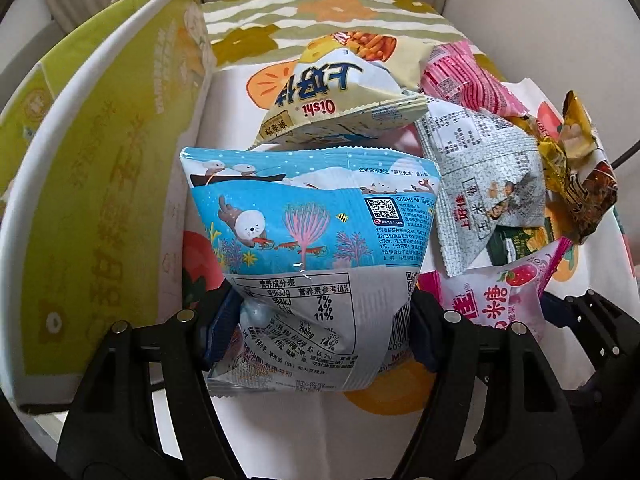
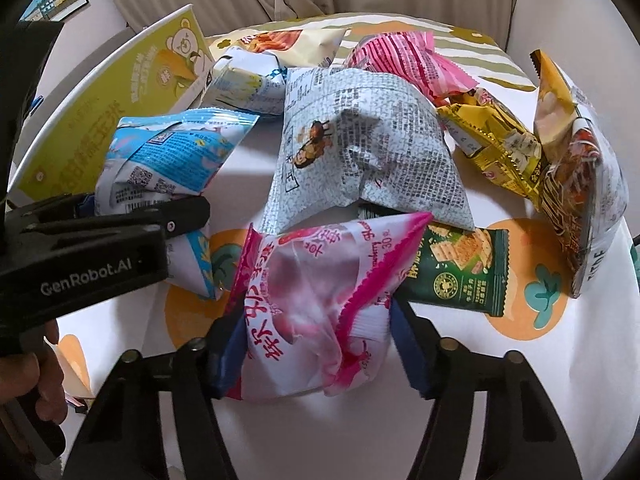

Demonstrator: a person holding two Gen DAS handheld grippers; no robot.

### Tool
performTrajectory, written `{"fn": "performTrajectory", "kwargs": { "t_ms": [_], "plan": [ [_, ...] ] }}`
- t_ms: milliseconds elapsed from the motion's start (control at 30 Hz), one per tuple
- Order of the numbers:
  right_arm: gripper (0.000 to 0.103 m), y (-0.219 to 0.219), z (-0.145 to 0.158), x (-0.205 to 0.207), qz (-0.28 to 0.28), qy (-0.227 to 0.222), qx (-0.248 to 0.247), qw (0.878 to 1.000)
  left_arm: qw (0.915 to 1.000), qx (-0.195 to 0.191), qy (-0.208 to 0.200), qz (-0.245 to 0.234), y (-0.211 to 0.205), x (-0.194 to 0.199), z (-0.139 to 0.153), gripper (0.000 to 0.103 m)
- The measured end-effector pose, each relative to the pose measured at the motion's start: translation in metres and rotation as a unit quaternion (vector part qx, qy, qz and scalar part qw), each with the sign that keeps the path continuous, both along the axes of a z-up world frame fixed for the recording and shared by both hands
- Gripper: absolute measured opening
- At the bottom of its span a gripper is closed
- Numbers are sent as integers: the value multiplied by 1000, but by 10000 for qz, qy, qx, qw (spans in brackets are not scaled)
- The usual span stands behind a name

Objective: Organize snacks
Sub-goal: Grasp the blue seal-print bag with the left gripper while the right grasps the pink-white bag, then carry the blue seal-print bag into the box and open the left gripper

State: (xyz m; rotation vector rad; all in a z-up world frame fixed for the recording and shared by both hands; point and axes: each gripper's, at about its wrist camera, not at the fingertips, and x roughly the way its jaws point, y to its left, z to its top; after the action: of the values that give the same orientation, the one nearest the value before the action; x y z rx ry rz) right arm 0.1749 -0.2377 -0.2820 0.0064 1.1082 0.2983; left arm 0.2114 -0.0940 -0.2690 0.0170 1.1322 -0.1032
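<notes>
glossy crinkled plastic snack bags [image 2: 368, 140]

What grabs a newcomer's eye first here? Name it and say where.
The blue seal bag gripped in the left claw, and the pink strawberry bag gripped in the right claw. Behind them, a heap of snack bags on the flowered cloth, with a green box at the left.

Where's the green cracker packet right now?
In the right wrist view, the green cracker packet lies flat on the tablecloth, right of the pink strawberry bag, partly under the newspaper-print bag.
</notes>
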Motion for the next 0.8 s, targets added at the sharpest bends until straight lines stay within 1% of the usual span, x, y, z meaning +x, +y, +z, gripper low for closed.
{"fn": "performTrajectory", "kwargs": {
  "t_ms": [167, 367, 467, 567, 700, 800],
  "plan": [
    [57, -7, 6, -11, -2, -62, 85, 9999, 10000, -30, -55, 2, 1, -7, 9, 68],
    [57, -17, 28, -23, 3, -229, 147, 9996, 9996, -115, -247, 34, -2, -21, 35, 68],
    [57, -23, 44, -29, 25, -358, 160, 9992, 9989, -208, -426, 55, -3, -30, 59, 68],
    [57, -28, 67, -33, 45, -553, 174, 9983, 9976, -222, -652, 72, -2, -40, 85, 68],
    [57, -33, 99, -36, 101, -856, 221, 9960, 9944, -260, -1006, 207, 7, -53, 123, 68],
    [57, -28, 124, -35, 215, -1108, 217, 9934, 9910, -366, -1238, 352, 24, -63, 149, 68]
  ]
}}
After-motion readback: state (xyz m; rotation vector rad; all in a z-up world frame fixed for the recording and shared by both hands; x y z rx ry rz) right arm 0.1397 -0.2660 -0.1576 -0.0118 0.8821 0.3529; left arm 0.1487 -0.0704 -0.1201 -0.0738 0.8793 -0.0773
